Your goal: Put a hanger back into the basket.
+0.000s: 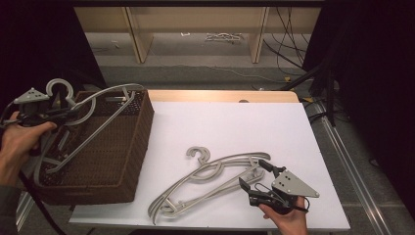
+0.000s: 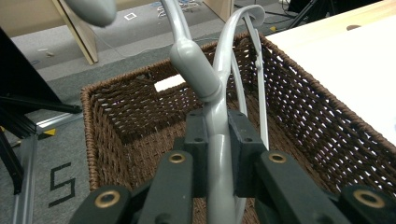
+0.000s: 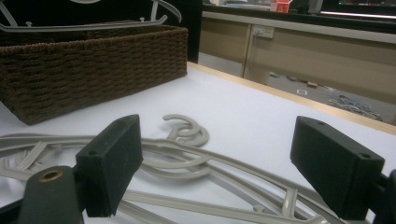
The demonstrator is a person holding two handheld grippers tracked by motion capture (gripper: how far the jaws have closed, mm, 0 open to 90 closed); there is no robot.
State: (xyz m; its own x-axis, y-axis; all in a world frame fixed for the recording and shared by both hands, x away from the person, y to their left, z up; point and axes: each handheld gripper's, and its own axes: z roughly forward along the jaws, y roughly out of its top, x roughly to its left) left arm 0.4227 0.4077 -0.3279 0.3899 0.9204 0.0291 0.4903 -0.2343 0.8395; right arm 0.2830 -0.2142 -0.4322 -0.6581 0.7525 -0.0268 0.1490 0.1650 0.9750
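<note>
My left tool [image 2: 219, 140] pinching a grey hanger [image 2: 196, 65] over the basket [image 2: 322, 126]; right tool [image 3: 229, 172] spread above 2 hangers [image 3: 187, 161] on the counter [image 3: 261, 112].

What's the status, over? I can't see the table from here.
Left hand-held gripper shut on grey plastic hanger over brown wicker basket. Right hand-held gripper open beside stacked grey hangers. Nothing blocking.

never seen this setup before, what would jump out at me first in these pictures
First, the grey hanger that the left gripper clamps by its neck above the brown wicker basket at the table's left edge. Next, the hangers on the table, stacked on the white top, with the right gripper open just beside them.
</note>
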